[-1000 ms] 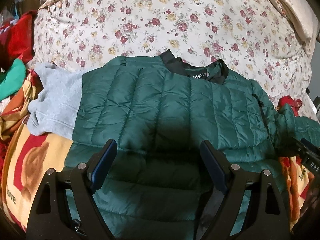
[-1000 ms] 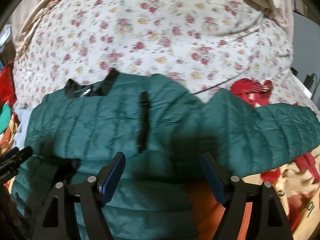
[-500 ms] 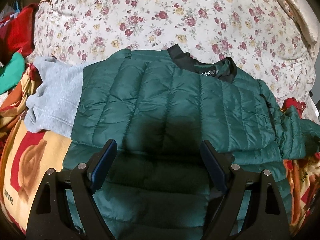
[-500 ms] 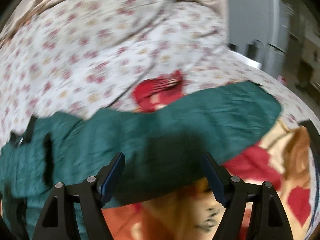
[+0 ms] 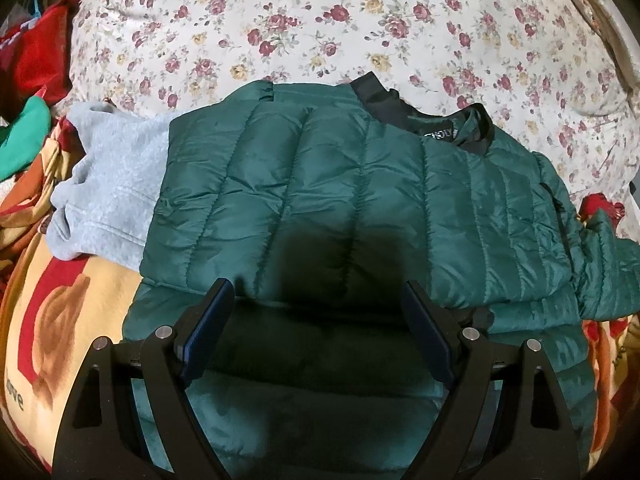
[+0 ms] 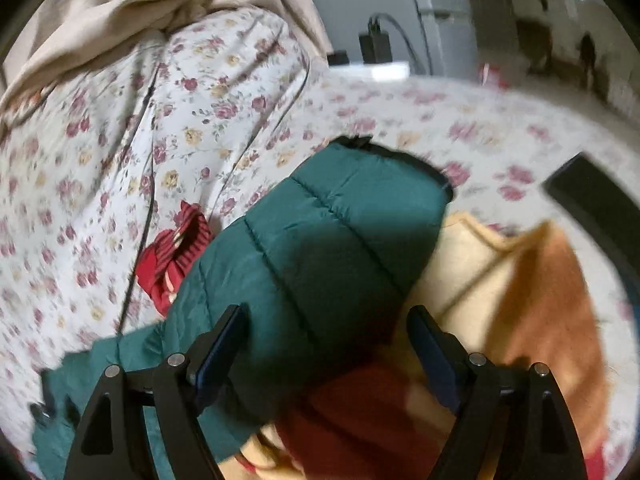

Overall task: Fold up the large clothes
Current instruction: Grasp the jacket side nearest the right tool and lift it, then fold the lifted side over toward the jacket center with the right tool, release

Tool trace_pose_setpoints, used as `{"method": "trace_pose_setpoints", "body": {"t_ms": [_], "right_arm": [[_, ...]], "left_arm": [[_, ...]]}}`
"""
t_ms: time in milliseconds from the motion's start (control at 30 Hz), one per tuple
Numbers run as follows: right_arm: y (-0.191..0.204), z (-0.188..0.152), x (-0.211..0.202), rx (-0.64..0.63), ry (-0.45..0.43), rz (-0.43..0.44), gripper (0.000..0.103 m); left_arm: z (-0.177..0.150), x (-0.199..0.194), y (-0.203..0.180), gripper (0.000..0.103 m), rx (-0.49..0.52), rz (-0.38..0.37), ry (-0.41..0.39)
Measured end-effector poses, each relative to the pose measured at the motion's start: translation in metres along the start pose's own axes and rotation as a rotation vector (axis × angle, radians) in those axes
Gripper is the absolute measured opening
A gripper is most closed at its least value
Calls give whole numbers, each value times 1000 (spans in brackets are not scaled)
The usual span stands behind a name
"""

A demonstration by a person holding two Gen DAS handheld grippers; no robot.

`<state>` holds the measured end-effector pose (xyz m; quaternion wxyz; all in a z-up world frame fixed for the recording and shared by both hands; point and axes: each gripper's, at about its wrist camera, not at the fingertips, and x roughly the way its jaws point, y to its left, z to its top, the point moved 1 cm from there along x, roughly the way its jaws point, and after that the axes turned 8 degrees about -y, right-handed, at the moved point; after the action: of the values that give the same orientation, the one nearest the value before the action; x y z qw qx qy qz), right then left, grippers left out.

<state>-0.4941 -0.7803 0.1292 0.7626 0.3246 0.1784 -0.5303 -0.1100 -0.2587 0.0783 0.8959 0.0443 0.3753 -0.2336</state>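
One green puffer jacket (image 5: 344, 208), one grey sweater (image 5: 108, 192), left jaws wide, empty, right jaws opening, seemingly empty

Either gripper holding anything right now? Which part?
Nothing held. Left gripper hangs open over the green quilted puffer jacket; right gripper, jaws opening, over its sleeve.

Grey sweatshirt (image 5: 108, 184), floral quilt (image 5: 320, 28)
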Motion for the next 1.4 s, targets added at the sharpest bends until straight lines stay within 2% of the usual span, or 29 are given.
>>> {"method": "trace_pose_setpoints", "body": {"t_ms": [67,200,267,433,633,800,1133,1400], "right_arm": [[2,6,4,-27,-17,-8,78],[7,8,10,-67,-12,27,26],[10,9,1,-71,-40,78,18],[30,8,-29,-79,-65,274,16],[95,-12,-74,-191,-64,473,13],[156,-40,-92,-335,-40,536,9],[256,-114,-110,-495,78,691,8],[343,-201,-115,-592,213,803,8]], "left_arm": [[0,1,2,85,-2,7,0],[1,3,6,85,6,25,4],[1,4,8,85,3,28,4],[3,1,11,85,-9,23,-2],[7,-6,17,85,-21,26,-21],[13,-10,30,85,-42,42,-30],[19,-10,56,85,-101,58,-40],[21,-6,63,85,-135,31,-36]]}}
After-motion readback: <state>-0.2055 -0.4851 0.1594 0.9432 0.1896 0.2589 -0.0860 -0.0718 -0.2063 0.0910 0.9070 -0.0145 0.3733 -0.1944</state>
